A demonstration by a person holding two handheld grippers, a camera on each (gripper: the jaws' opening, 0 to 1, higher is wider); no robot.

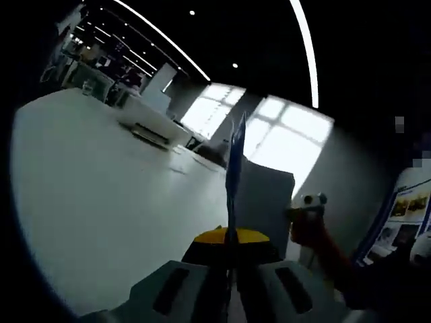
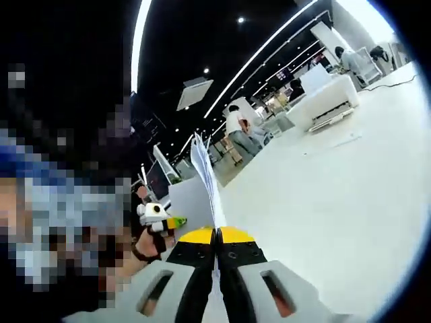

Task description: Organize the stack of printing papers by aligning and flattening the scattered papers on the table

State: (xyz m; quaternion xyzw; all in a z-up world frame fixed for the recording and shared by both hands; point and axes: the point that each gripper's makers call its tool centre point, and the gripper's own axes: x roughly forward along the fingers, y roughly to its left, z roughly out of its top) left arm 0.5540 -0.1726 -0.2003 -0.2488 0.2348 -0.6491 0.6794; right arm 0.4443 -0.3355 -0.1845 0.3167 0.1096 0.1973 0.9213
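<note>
Thin smooth white paper sheets [image 2: 204, 175]; matt, smooth white table [image 1: 101, 202]; grey plastic jaws.

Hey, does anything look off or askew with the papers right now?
Yes. The stack of papers isn't lying flat on the white table; both tongs, left and right, pinch it edge-on, lifted, and its sheets fan apart at the far end.

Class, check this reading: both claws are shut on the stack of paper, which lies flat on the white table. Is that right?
Not quite. Both the left claw and the right claw are shut on the stack of paper, but it is held upright, edge-on to each camera, above the white table, not lying flat. The left gripper view and the right gripper view both show this.
</note>
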